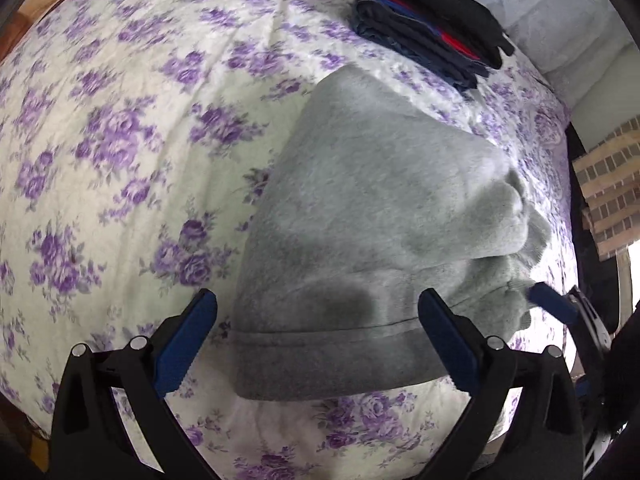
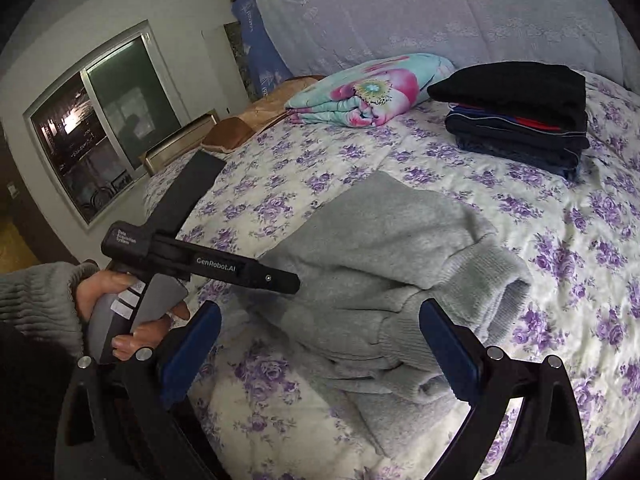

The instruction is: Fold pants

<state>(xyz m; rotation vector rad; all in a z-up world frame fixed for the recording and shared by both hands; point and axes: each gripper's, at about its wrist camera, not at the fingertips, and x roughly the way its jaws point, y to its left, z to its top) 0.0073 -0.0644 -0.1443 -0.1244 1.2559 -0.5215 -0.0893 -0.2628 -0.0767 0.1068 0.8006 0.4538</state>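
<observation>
- My left gripper (image 1: 318, 332) sits with jaws spread wide, empty.
- My right gripper (image 2: 320, 344) gapes too; left hand (image 2: 120, 312) grips its handle at nine o'clock.

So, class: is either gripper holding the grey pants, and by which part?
Neither. The left gripper and right gripper hover with jaws open above the grey pants.

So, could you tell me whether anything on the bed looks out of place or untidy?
Only the grey pants: their cuffed end lies bunched and rumpled rather than flat. The dark folded stack and floral blanket sit tidy.
</observation>
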